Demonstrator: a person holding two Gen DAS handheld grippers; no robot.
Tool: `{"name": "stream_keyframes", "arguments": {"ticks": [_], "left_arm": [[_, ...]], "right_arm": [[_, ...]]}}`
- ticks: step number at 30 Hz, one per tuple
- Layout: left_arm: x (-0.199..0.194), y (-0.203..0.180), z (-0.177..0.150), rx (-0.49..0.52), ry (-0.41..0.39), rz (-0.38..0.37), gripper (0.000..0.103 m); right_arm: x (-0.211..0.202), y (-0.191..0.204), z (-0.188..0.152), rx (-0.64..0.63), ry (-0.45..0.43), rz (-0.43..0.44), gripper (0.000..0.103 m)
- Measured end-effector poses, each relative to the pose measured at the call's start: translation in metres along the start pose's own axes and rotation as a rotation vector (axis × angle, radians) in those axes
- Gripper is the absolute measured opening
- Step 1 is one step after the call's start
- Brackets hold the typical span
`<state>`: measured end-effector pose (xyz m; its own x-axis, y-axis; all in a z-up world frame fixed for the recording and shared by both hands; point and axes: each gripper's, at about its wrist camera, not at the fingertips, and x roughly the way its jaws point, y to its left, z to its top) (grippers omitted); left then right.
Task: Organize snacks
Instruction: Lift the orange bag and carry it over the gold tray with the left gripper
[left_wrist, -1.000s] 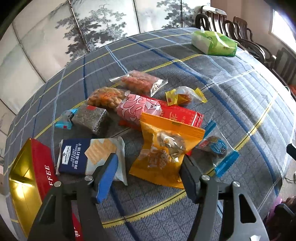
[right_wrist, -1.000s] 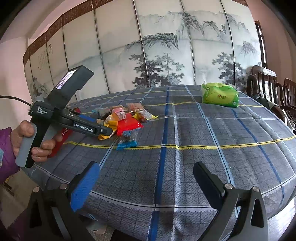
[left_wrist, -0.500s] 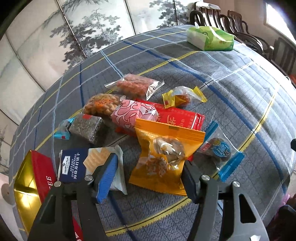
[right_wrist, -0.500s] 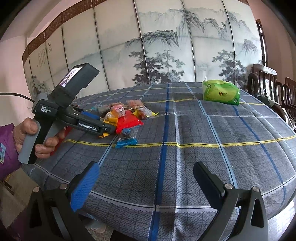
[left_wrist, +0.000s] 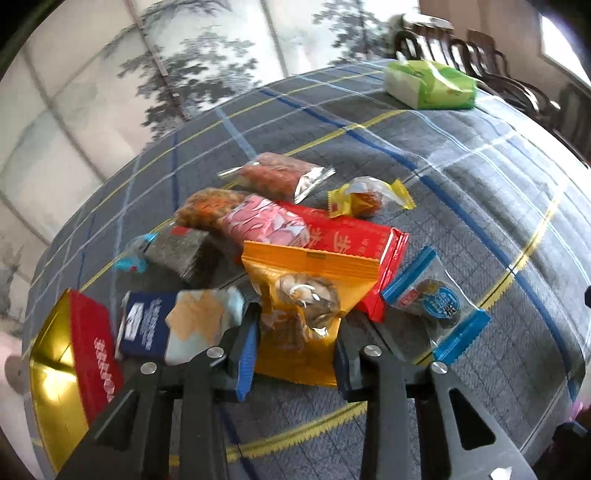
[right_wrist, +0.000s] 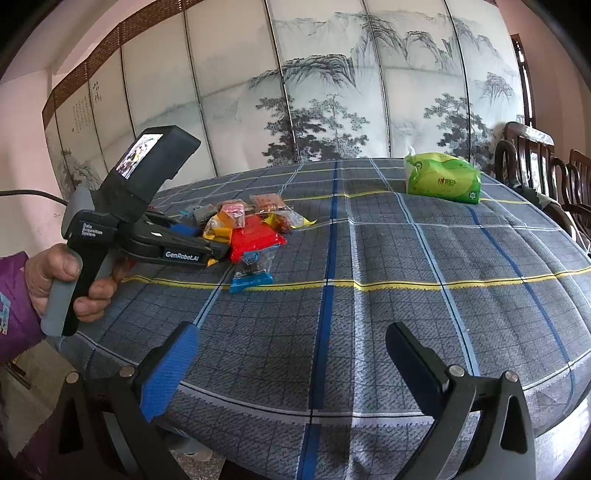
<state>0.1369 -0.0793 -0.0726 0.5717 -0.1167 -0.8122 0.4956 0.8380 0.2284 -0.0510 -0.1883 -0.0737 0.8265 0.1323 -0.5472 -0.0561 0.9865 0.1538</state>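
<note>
So the whole thing sat on a big round tabletop (right_wrist: 406, 295) covered in a grey plaid cloth, with a painted folding screen (right_wrist: 332, 92) behind it and a green tissue pack (right_wrist: 443, 179) off at the far side, well apart from everything else. A red and gold tin (left_wrist: 74, 354) lay at the near left edge in the left wrist view.

The snack pile (right_wrist: 255, 225) was bunched up on the person's left side of the tabletop: a long red pouch (left_wrist: 351, 240), a navy cracker pack (left_wrist: 177, 325), a pink wrapped one (left_wrist: 266, 225), a blue-ended candy (left_wrist: 436, 306), and a few smaller bits behind.

The bit that mattered was the orange pouch (left_wrist: 306, 295). It lay dead ahead of the left hand-held gripper (left_wrist: 295, 354), its long axis running straight away from the fingers, with the sealed top edge far and the bottom edge near. The jaws were closing with the pouch's lower half between them, and the film there looked bunched up, so I'd say the pads were already biting the sides. The top of it leaned against the red pouch.

The right hand-held gripper (right_wrist: 291, 354) sat with its jaws wide apart and nothing in them, over bare cloth near the tabletop's edge, well away from the pile. So the left was clearly the nearer one, and my guess is the lift comes next.
</note>
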Motion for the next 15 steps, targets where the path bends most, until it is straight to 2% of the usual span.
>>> {"name": "stream_keyframes", "arguments": {"ticks": [5,15], "left_arm": [[-0.029,-0.001,-0.005,-0.099,-0.022,0.037,0.031],[-0.078,-0.009,-0.005,-0.132,-0.074,0.081,0.031]], "right_arm": [[0.002,-0.001,0.001,0.021,0.000,0.000,0.103],[-0.001,-0.001,0.001,0.012,-0.013,-0.004,0.103]]}}
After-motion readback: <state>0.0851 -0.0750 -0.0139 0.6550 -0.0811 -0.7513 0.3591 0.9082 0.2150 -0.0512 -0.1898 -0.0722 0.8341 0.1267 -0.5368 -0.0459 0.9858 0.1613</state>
